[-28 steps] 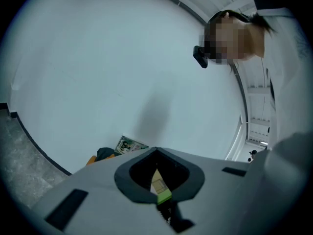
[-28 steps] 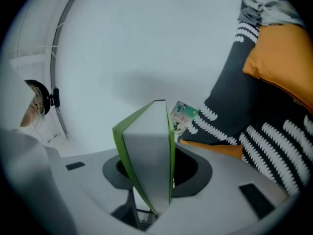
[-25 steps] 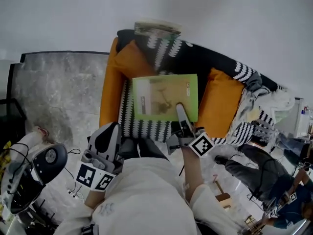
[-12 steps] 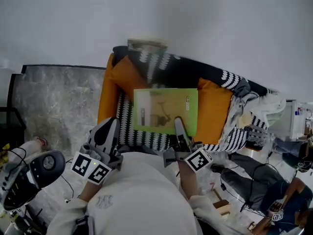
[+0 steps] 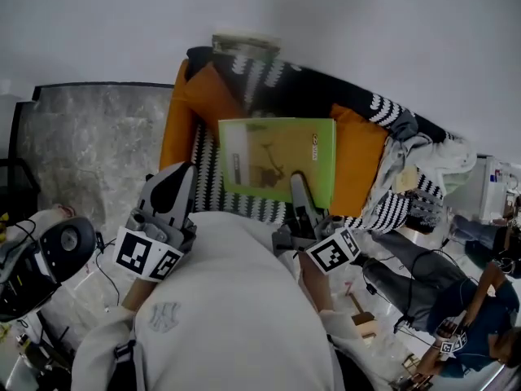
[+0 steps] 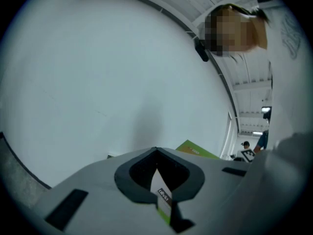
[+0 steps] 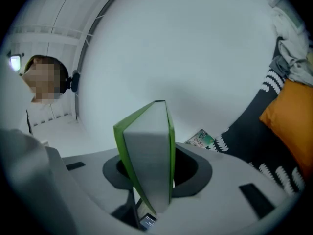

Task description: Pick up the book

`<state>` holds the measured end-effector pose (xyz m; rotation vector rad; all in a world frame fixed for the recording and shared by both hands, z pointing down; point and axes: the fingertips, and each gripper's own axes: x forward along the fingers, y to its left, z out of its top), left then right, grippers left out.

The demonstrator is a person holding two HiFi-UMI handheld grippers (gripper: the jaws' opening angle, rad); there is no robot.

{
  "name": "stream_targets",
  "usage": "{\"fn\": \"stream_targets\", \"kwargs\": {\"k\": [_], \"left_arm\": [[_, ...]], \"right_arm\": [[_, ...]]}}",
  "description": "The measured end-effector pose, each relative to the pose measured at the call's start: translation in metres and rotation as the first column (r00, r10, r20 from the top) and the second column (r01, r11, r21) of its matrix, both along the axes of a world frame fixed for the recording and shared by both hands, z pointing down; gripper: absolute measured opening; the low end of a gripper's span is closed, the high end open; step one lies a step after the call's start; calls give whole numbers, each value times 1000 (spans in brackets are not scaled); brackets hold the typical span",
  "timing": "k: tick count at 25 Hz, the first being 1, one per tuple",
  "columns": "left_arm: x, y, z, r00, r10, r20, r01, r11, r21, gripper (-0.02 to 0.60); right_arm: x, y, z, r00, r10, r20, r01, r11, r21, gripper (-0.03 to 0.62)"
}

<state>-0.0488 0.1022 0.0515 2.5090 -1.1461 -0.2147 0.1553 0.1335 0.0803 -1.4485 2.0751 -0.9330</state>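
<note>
The soft orange sofa (image 5: 175,129), draped in a black-and-white zigzag fabric throw (image 5: 326,96), lies under the flat, rectangular, glossy green book (image 5: 273,157). Since a second ago the book has risen off the seat and now overlaps the plump cushion (image 5: 362,165) at its 3 o'clock. The grey plastic right tongs (image 5: 299,195), also higher than before, reaches in from the book's 6 o'clock and is clamped partway closed on its lower edge, while the matching left tongs (image 5: 172,192), at the book's 8 o'clock, has lifted too, pressed together on nothing.
</note>
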Motion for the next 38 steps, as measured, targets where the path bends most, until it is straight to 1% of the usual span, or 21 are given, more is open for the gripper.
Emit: {"fn": "stream_targets", "kwargs": {"k": [2,4,6,8,11,13,15,18,22,31,38], "left_arm": [[4,8,0,998,16,56,-18,999,44,9],[5,7,3,996,37,76,-40,998,43,9],[5,5,6,996,51,72,-53,998,27,9],[2,5,11,997,51,62,-50,999,-6,9],[-9,1,12,1000,18,24,-17,999,-38,9],[-21,-5,9,1000,-14,12,14,999,-37,9],[-33,-7,8,999,-40,29,41,999,-28,8],[-53,0,13,996,-67,64,70,997,-36,9],[-71,3,16,993,-87,74,91,995,-42,9],[-69,1,17,992,-94,81,98,994,-48,9],[-69,4,19,994,-82,73,86,995,-53,9]], "right_arm": [[-9,7,-2,998,-27,-53,28,999,20,147],[-18,6,0,997,-42,-64,43,999,14,147],[-26,6,4,997,-50,-52,50,999,-11,147],[-32,9,10,997,-57,-54,55,998,-38,147],[-34,13,13,996,-61,-65,57,997,-59,147],[-33,12,12,995,-60,-78,56,997,-55,147],[-31,13,12,995,-56,-84,52,997,-50,147],[-35,24,17,996,-45,-72,40,997,-65,147],[-46,31,23,997,-39,-63,34,996,-81,147],[-43,36,28,999,-33,-43,28,994,-104,147],[-47,39,29,999,-32,-44,28,994,-104,147]]}}
